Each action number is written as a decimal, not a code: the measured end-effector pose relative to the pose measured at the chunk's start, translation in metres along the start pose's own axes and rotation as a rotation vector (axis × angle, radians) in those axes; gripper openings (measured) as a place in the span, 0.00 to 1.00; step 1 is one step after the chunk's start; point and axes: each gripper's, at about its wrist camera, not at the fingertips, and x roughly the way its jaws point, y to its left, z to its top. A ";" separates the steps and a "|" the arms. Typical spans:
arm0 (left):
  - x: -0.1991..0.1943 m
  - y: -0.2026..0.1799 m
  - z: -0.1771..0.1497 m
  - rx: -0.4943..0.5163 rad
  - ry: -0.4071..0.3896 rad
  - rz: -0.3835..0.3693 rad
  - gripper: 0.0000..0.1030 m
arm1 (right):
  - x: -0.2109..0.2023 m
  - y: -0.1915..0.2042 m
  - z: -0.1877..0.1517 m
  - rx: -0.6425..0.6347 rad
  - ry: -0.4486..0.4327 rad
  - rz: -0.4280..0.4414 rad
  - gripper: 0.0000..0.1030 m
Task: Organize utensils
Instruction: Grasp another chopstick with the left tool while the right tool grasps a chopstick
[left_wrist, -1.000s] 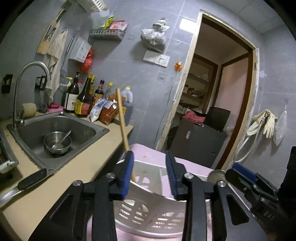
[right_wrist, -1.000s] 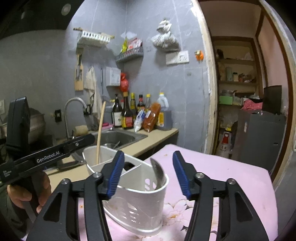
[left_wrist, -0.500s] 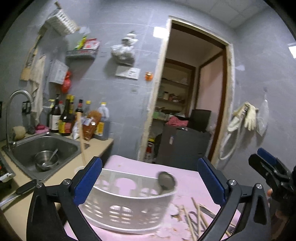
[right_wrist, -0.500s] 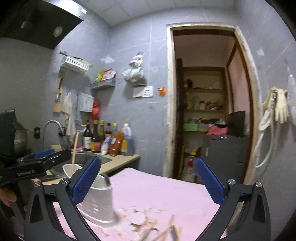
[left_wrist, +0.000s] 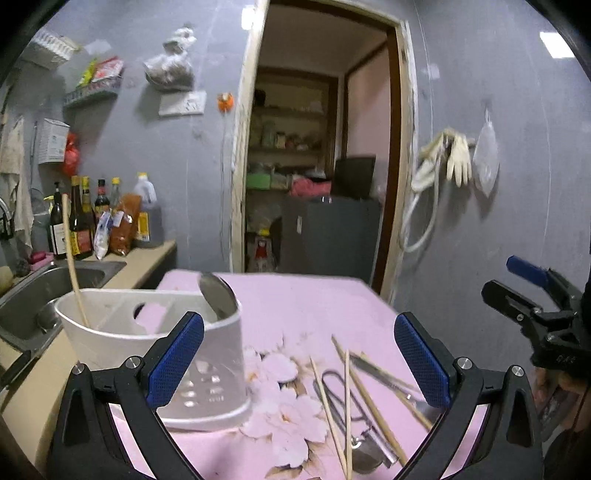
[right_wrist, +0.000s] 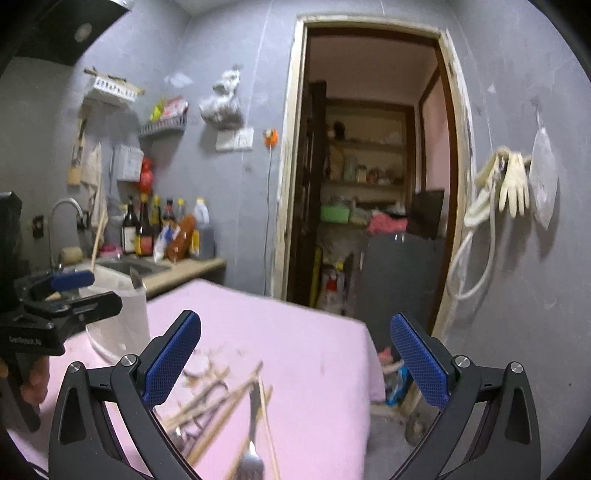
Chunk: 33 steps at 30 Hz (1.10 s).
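A white plastic utensil holder (left_wrist: 155, 350) stands on the pink floral tablecloth (left_wrist: 295, 310), with one wooden chopstick (left_wrist: 72, 258) and a metal spoon (left_wrist: 218, 295) standing in it. Loose chopsticks (left_wrist: 345, 398) and metal utensils (left_wrist: 369, 435) lie in a pile to its right. My left gripper (left_wrist: 299, 362) is open and empty, just in front of the holder and the pile. My right gripper (right_wrist: 295, 358) is open and empty above the pile (right_wrist: 221, 406). The holder also shows in the right wrist view (right_wrist: 118, 317), at the left.
A counter with a steel sink (left_wrist: 44, 291) and several bottles (left_wrist: 85, 218) runs along the left. An open doorway (left_wrist: 317, 166) to a storeroom is straight ahead. Gloves and a hose (left_wrist: 443, 162) hang on the right wall. The table's far edge (right_wrist: 332, 317) drops off toward the door.
Both grippers have opened wide and pulled back from the holder, swinging right. The loose pile of chopsticks and utensils has come into view.
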 end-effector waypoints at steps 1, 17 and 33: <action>0.007 -0.005 -0.003 0.021 0.034 0.010 0.98 | 0.002 -0.004 -0.005 0.007 0.021 0.013 1.00; 0.072 -0.031 -0.056 0.188 0.348 0.027 0.73 | 0.049 -0.016 -0.050 -0.002 0.336 0.127 0.44; 0.122 -0.005 -0.082 0.068 0.643 -0.105 0.17 | 0.087 0.002 -0.064 -0.049 0.518 0.222 0.14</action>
